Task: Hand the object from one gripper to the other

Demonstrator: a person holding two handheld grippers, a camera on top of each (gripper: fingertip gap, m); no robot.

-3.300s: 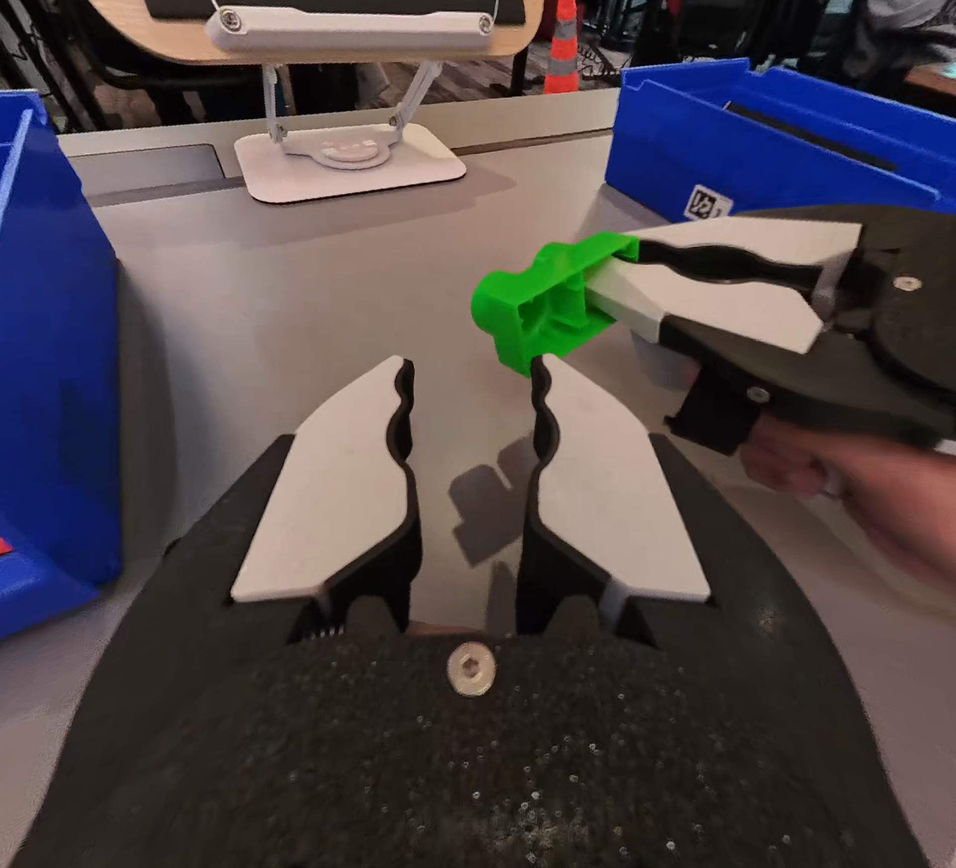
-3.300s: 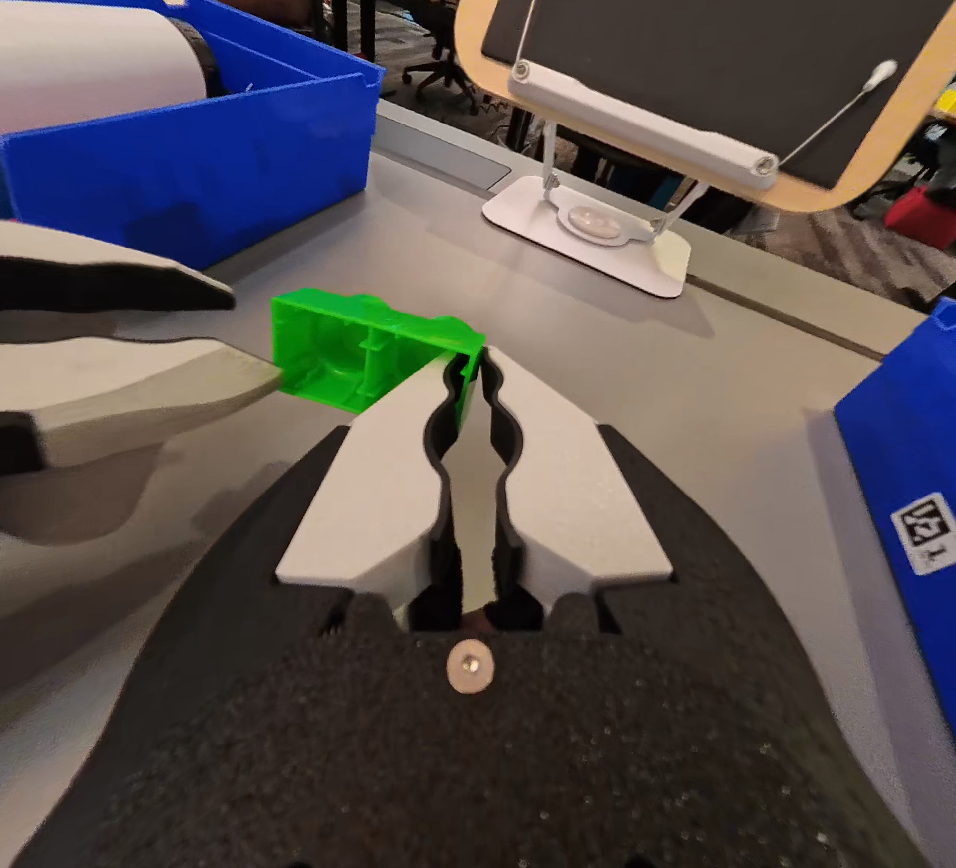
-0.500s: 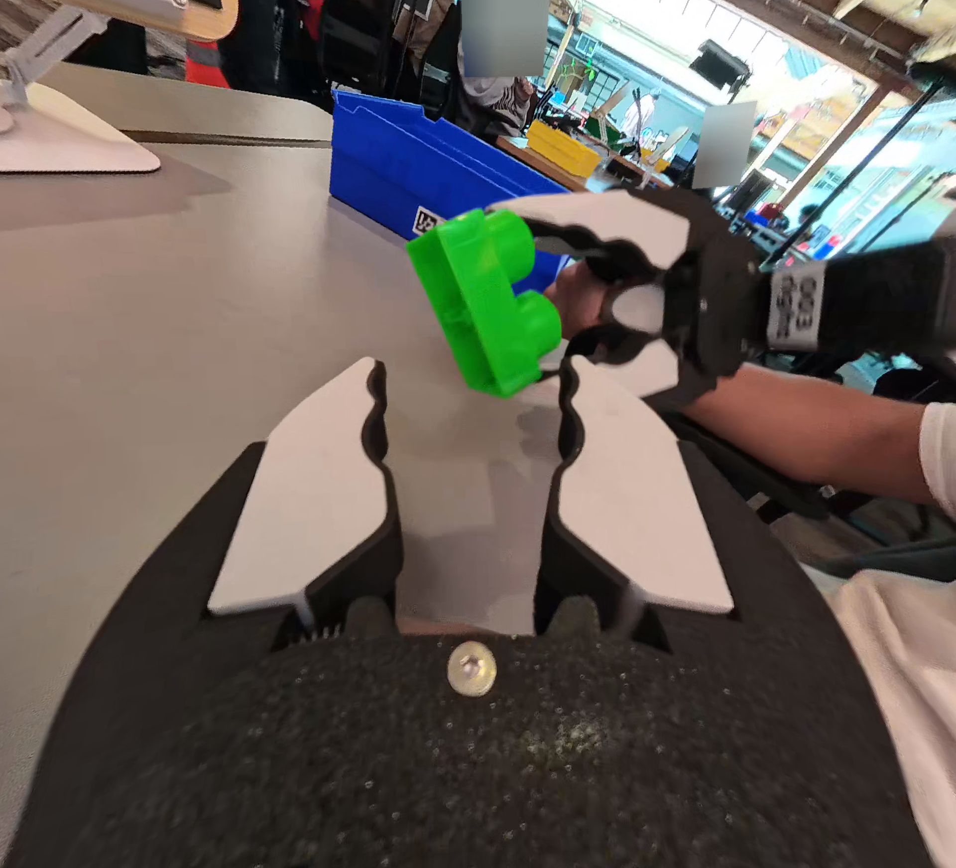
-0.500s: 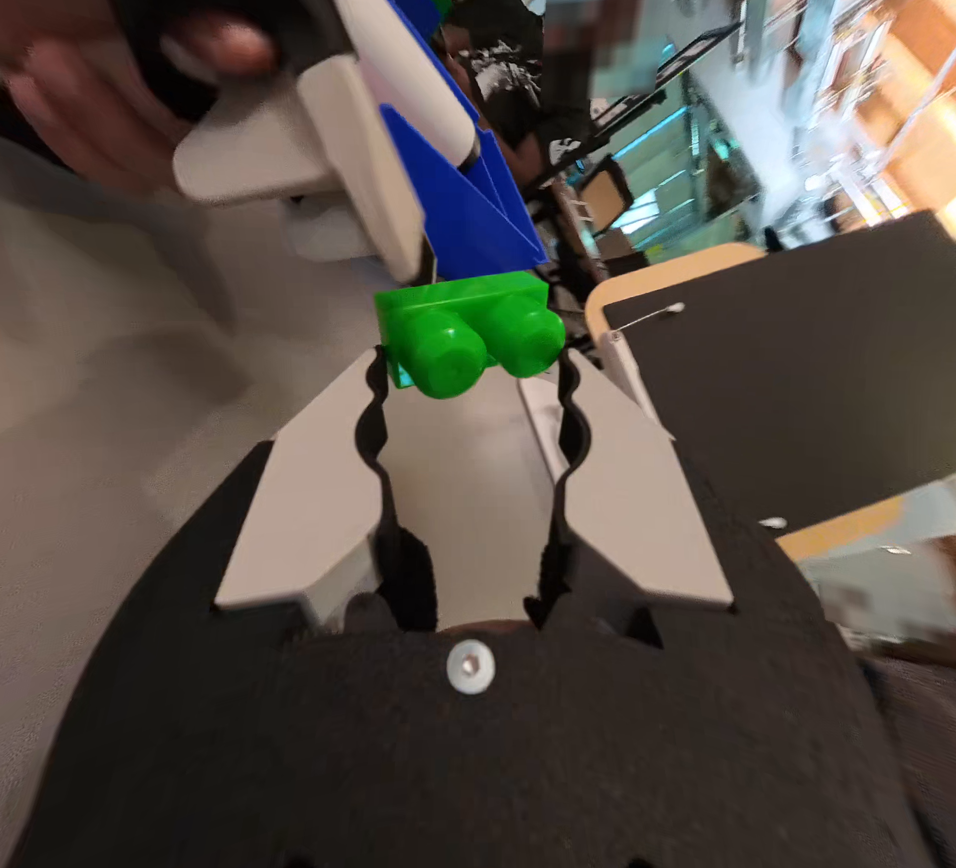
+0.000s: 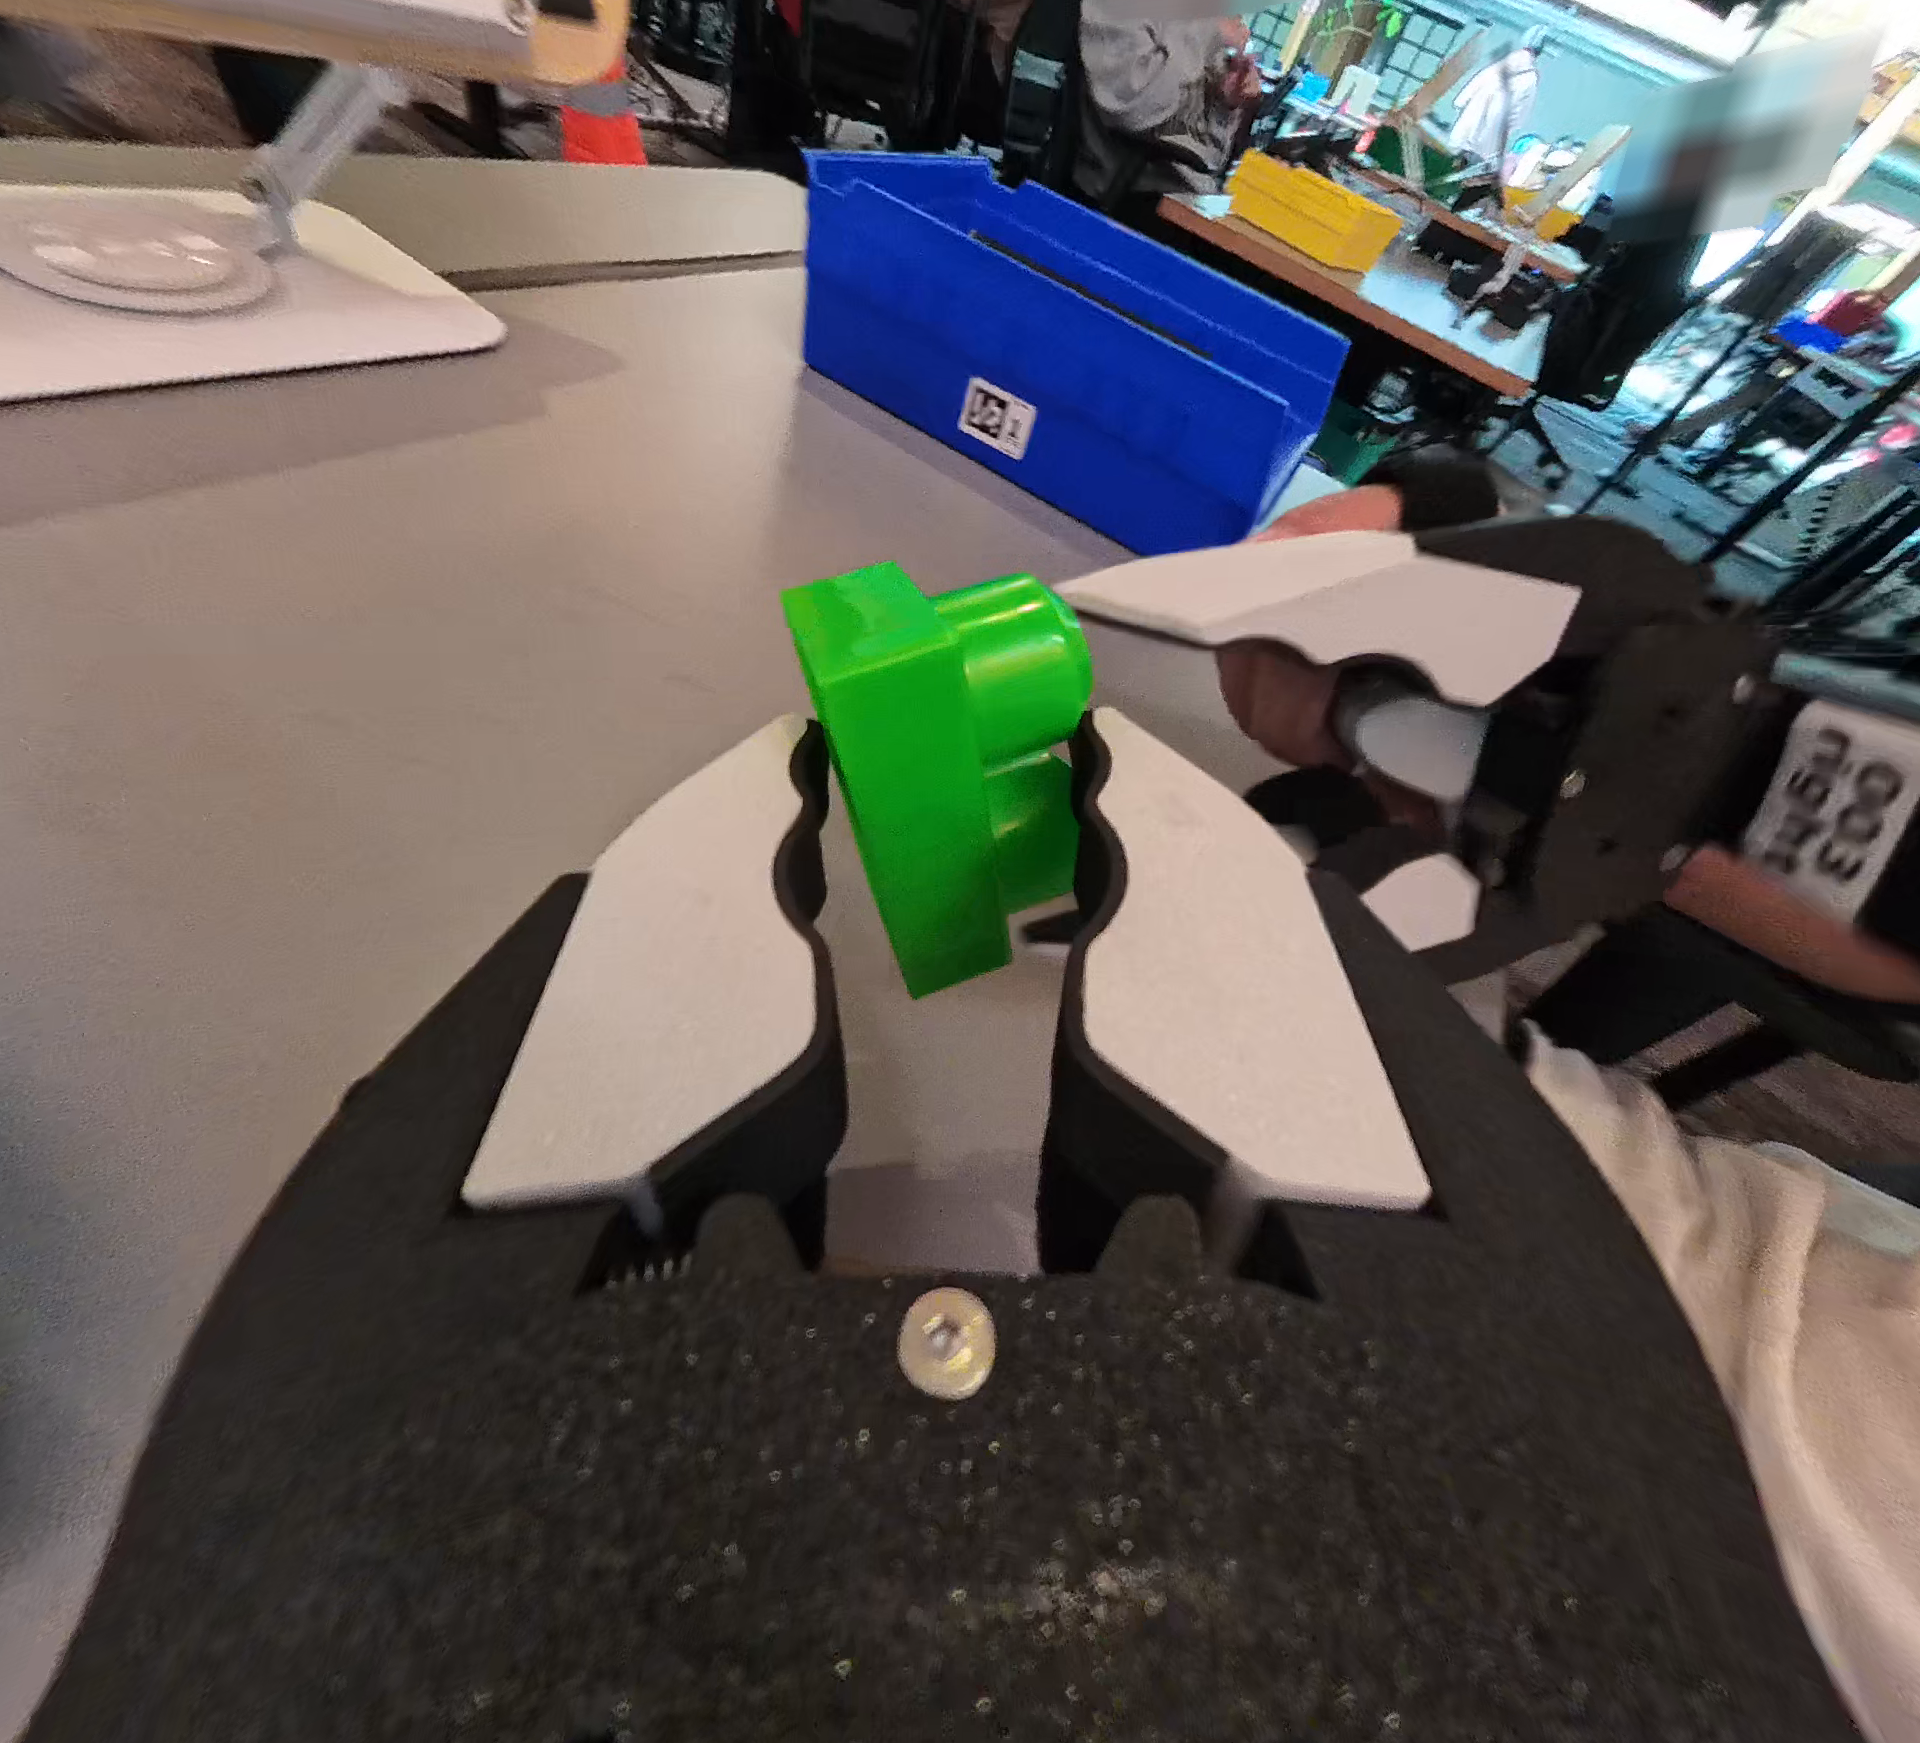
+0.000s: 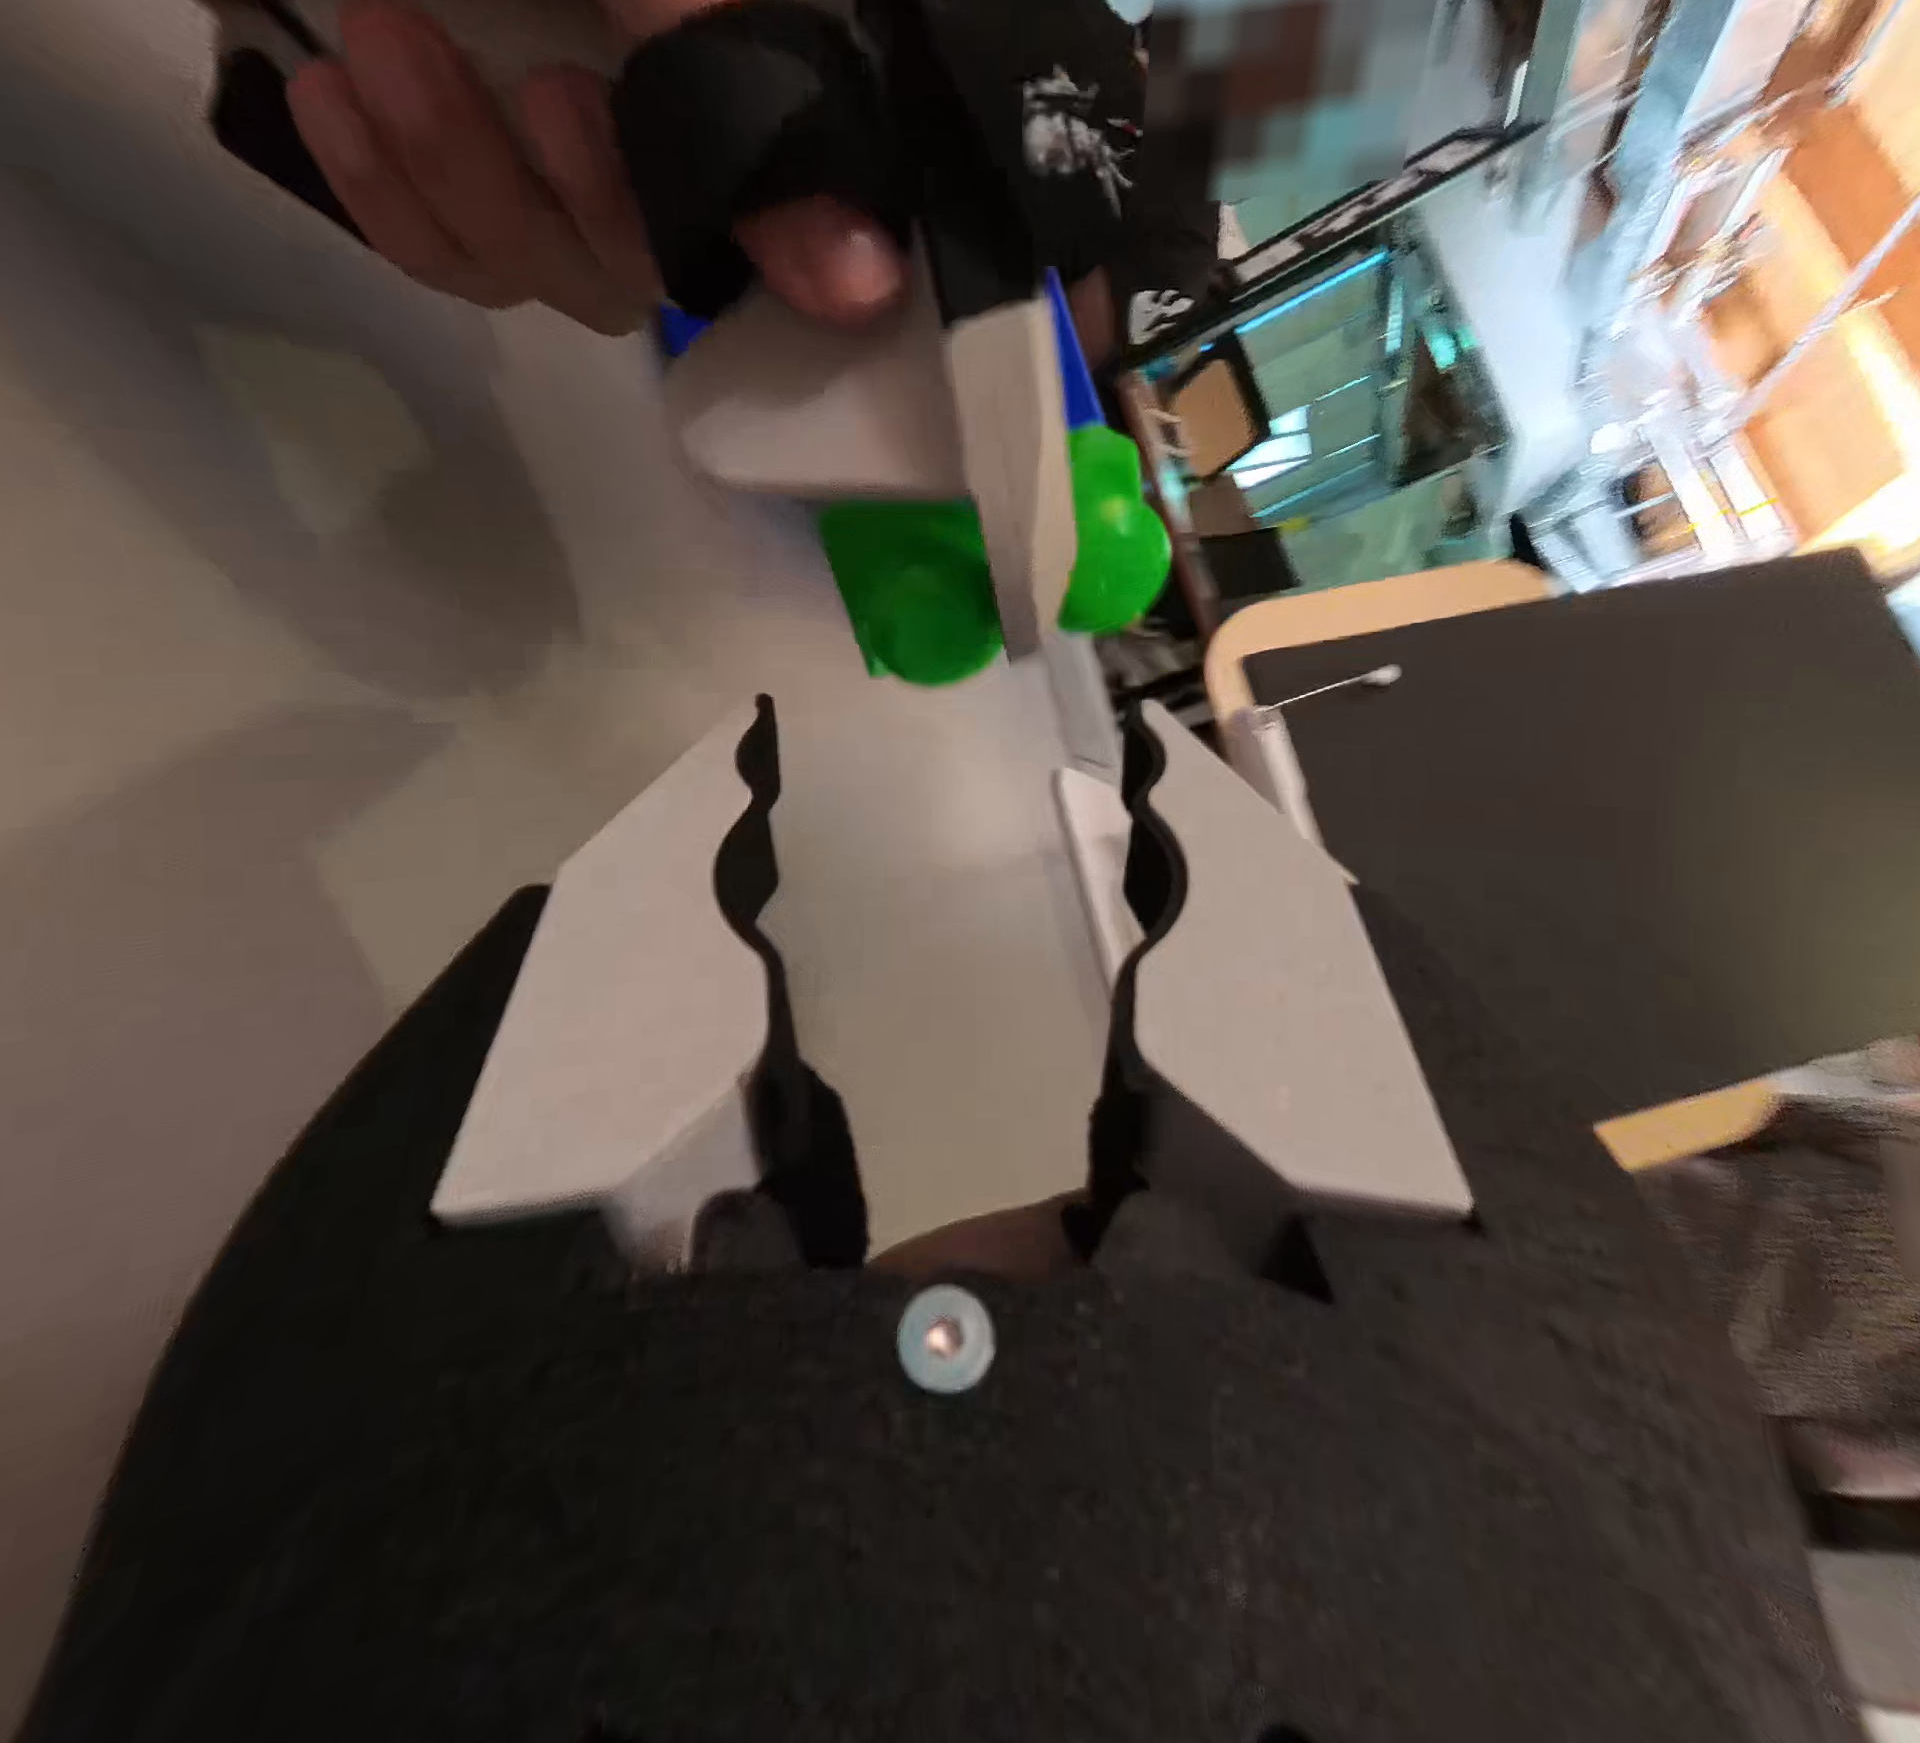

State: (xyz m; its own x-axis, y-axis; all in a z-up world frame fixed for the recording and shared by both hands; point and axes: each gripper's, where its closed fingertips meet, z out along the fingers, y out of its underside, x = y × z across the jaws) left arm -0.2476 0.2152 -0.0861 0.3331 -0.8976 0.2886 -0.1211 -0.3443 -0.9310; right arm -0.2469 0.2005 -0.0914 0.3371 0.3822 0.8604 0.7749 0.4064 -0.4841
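- My left gripper is pinching the green block: one finger presses the flat back of it, the other sits against a stud on its front.
- The block stands tilted between those fingertips, in the air above the grey table, with its two round studs facing to my right.
- My right gripper is spread and holds nothing; in its own view the block sits just beyond its fingertips, apart from them.
- From the left wrist view, the right gripper's upper finger reaches to just beside the upper stud, and I cannot tell whether it touches.
- Beyond both, a blue bin stands on the table, and a white stand is off to the left.
- My worry is the grip: a pad on a rounded stud could let the block pivot or slip out.
- If the right finger brushes the stud as it moves off, it could twist the block loose.
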